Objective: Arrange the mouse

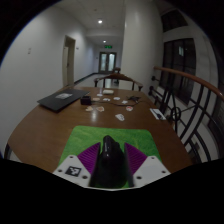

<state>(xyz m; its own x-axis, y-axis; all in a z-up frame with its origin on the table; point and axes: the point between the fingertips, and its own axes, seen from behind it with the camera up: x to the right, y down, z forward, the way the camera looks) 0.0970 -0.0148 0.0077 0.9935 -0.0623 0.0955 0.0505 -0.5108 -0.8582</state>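
Note:
A black mouse [107, 160] stands lengthwise between my two fingers, its narrow end pointing ahead. My gripper [108, 147] is shut on it, with both purple pads [89, 160] pressing its sides. A green mat [84, 139] lies on the brown wooden table [60, 125] right under and ahead of the fingers. I cannot tell whether the mouse touches the mat or hangs just above it.
A dark closed laptop [62, 98] lies at the far left of the table. Papers and small cards [124, 100] are scattered at the far side, with a small white item [120, 117] nearer. A dark railing [190, 100] runs along the right.

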